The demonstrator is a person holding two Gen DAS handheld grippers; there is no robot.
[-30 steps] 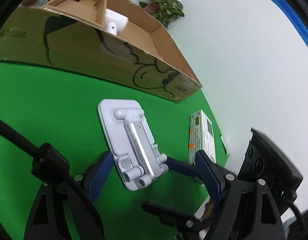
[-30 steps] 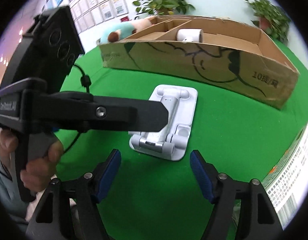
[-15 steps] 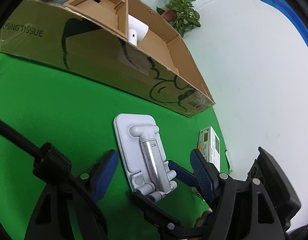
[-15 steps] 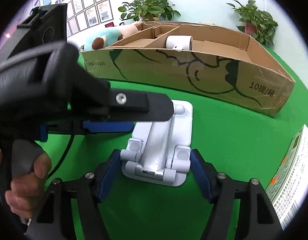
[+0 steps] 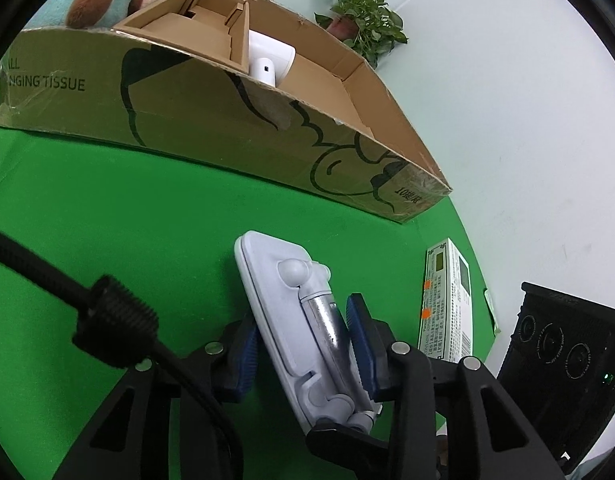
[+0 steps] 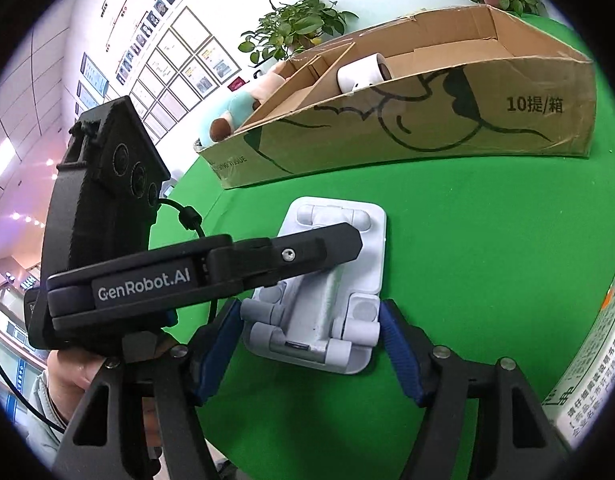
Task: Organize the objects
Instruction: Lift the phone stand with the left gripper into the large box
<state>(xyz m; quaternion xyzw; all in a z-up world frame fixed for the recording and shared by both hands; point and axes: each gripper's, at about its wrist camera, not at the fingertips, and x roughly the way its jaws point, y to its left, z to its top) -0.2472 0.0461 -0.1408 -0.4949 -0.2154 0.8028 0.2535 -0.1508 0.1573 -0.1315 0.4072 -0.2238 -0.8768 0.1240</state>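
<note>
The phone stand (image 5: 291, 312) lies folded flat on the green bench (image 5: 127, 220), in the lower middle of the left wrist picture and the middle of the right wrist picture (image 6: 331, 280). Its long side runs away from both cameras, up toward the box (image 5: 227, 120) at the top of each picture.

The left gripper (image 5: 303, 344) has the stand between its blue fingers (image 5: 361, 340). The fingers are closing. The right-hand finger looks pressed against the silver arm of the stand, and the left-hand finger sits at the edge of the white plate, so they seem to be squeezing it across its short side.

The right gripper (image 6: 311, 344) sits at the near end of the stand, low in its picture. Its fingers (image 6: 399, 352) are apart, one on each side of the near end. They are very close to the stand, but I cannot tell if they touch it.

The left one has the better hold, so I think it does the lifting. The box is straight ahead, along the long side of the stand. A white roll (image 5: 269, 60) already lies inside the box. A paper carton (image 5: 447, 300) lies at the right, apart from the stand.
</note>
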